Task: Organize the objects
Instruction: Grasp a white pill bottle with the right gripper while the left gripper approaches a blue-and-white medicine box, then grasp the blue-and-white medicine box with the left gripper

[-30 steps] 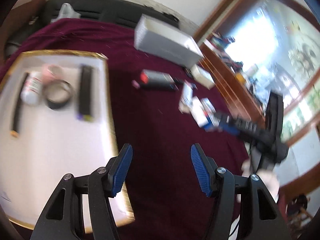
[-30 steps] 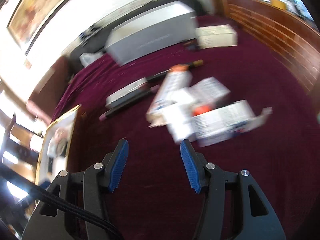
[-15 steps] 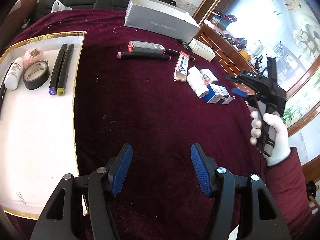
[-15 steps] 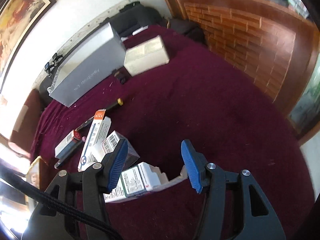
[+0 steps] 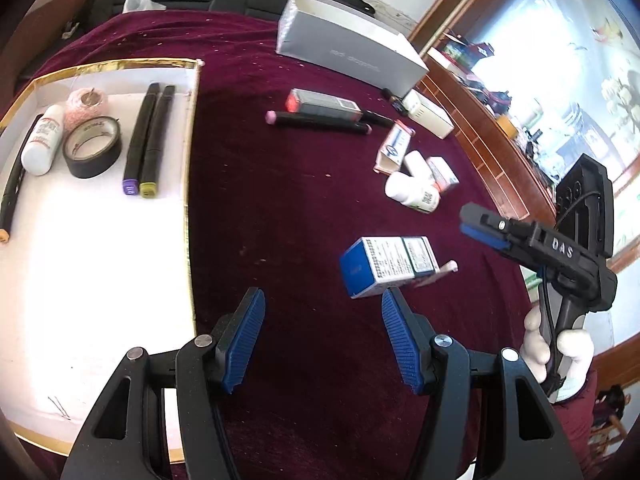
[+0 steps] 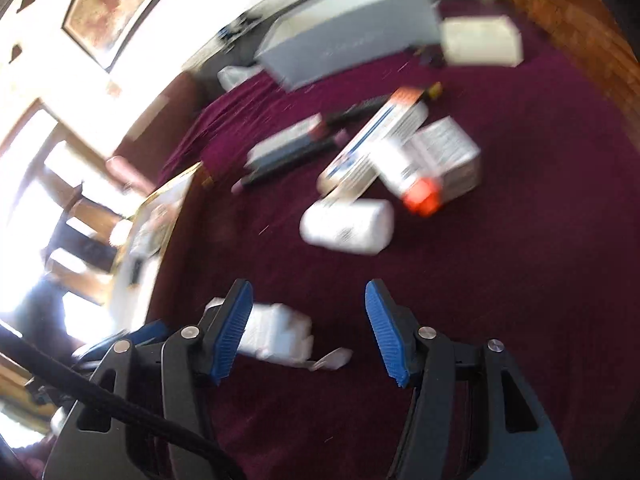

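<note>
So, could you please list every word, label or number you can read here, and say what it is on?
"DAS": on the right gripper body.
Grey lettering on the long grey box: too faint to read.
Print on the blue-and-white carton, white bottle and black tape roll: too small.
Right wrist view: blurred, nothing legible.

A: What fills the blurred frame?
B: At the bottom, the right claw (image 6: 308,330), its jaws just opening, nothing pressed between them. A small white box (image 6: 278,334) lies beside its left pad.
A: Above?
B: A white bottle (image 6: 347,226) mid-frame on the maroon table (image 6: 520,272).
</note>
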Available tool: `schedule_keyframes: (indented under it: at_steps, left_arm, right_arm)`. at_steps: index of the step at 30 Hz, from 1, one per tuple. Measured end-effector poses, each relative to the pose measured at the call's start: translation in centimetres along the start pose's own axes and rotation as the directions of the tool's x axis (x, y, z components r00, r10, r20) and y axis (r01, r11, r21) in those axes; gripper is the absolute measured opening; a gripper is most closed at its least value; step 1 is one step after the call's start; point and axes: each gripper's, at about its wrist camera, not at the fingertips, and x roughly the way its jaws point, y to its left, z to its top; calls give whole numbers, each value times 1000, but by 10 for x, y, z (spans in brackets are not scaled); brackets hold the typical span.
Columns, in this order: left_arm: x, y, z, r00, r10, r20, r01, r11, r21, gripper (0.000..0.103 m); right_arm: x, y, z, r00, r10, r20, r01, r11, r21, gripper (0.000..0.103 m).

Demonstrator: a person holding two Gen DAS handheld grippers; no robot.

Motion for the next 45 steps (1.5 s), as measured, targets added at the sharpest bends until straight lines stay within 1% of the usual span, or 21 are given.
schedule_keyframes:
  at_steps: [2,5,8,10,14,17,18,19,21,23,26,27,29,31,32,34,37,39,40,42,45]
  left_arm:
    - [0,2,-1,1000,3,2,-3,1000,-10,55]
    - [0,2,-2,1000,7,1,-7,1000,-13,55]
    - [0,-1,-4,1000,5,-2,-5,1000,-7,55]
    - [0,-3,-5,1000,5,-1,-5,1000,-3,55]
    - [-4,-3,-6,1000,-5,2,5,1000,7,55]
    - [-8,-4,-4,1000,-18,12,17,999,33,55]
    - [-9,-6,-3,1000,-15,16,14,998,53,55]
    - [-8,-9,-2,1000,-10,18,9,997,74,55]
    - [-7,-18,1,1000,9,22,-12,992,127,55]
    - [-5,-25,4,999,24,33,-29,986,165,55]
    - [0,-31,10,998,43,35,-49,978,204,55]
    - [1,-35,12,998,49,37,-56,971,231,55]
    - [6,-46,14,997,63,42,-73,950,305,55]
    - [13,-61,14,996,73,53,-88,911,404,55]
    - [18,-68,14,995,82,62,-101,885,455,55]
    - [27,-81,14,993,92,74,-117,832,542,55]
    - [40,-94,14,995,86,50,-98,760,643,55]
    - [53,-102,11,994,110,24,-94,696,712,54]
    - [60,-105,9,992,124,10,-92,676,731,54]
    - [74,-110,7,989,142,-41,-63,655,753,54]
    - [88,-123,1,984,175,-32,-84,611,787,54]
  right_arm:
    - [1,-7,7,1000,-8,22,7,999,45,62]
    - [6,-20,21,996,62,59,-69,988,135,62]
    - [13,-20,37,989,118,89,-131,979,158,62]
    - [26,-17,47,989,128,69,-138,977,161,62]
    - [56,-9,49,997,74,-31,-69,988,140,63]
    - [65,5,32,984,141,-112,-131,987,93,64]
    - [65,10,27,983,137,-122,-130,989,68,64]
    - [65,14,23,987,107,-123,-103,994,39,64]
    - [67,24,16,994,-8,-113,3,999,-44,64]
    - [68,31,13,994,-54,-91,47,995,-83,62]
    - [66,37,11,986,-156,-60,149,982,-113,33]
    - [64,37,11,984,-168,-56,161,981,-104,31]
    - [59,33,9,980,-195,-30,192,978,-78,31]
    - [59,23,7,977,-213,3,213,976,-50,31]
    - [57,14,7,980,-197,14,197,980,-26,31]
    - [52,0,2,993,-116,35,115,993,14,31]
    - [51,-10,-2,997,-43,59,40,998,45,31]
    - [52,-11,-2,998,-25,62,22,998,57,31]
    - [53,-11,-1,998,-21,64,18,998,58,31]
    - [53,-9,-1,998,-23,65,20,998,53,31]
    - [54,-9,0,998,-22,65,19,999,49,31]
